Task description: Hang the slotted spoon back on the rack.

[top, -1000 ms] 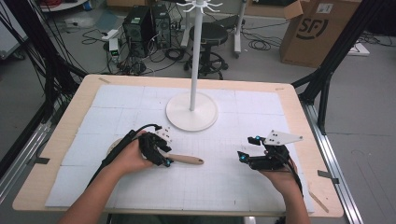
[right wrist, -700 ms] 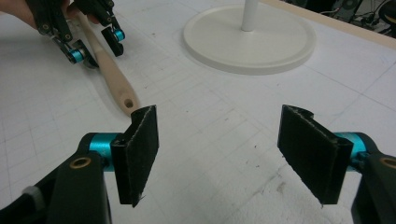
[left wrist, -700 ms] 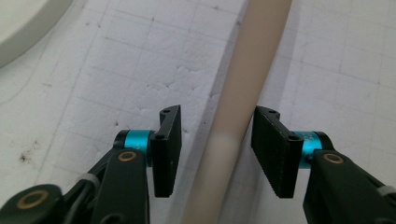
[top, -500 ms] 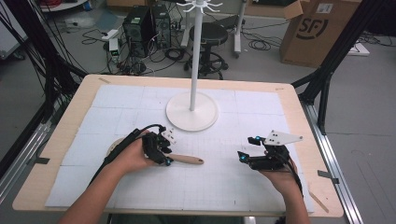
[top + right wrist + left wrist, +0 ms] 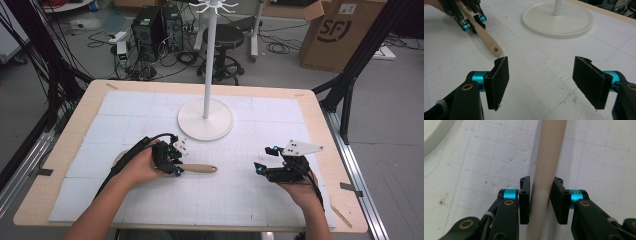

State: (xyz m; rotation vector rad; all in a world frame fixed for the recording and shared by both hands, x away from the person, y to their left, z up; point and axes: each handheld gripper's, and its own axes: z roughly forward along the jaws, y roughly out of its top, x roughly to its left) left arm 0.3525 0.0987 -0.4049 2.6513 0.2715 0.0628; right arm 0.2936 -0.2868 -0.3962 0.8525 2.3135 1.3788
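My left tongs (image 5: 176,169) clamp the wooden handle (image 5: 199,168) lying flat on the table (image 5: 75,125), while my right tongs (image 5: 260,168) hover spread apart.

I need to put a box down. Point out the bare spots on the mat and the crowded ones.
Free: the mat left of the stand base, the patch right of it up to the far corner, and the near strip between the forearms. Crowded: the middle band, where the left gripper, its jaws just closed on the wooden handle, faces the open right gripper.
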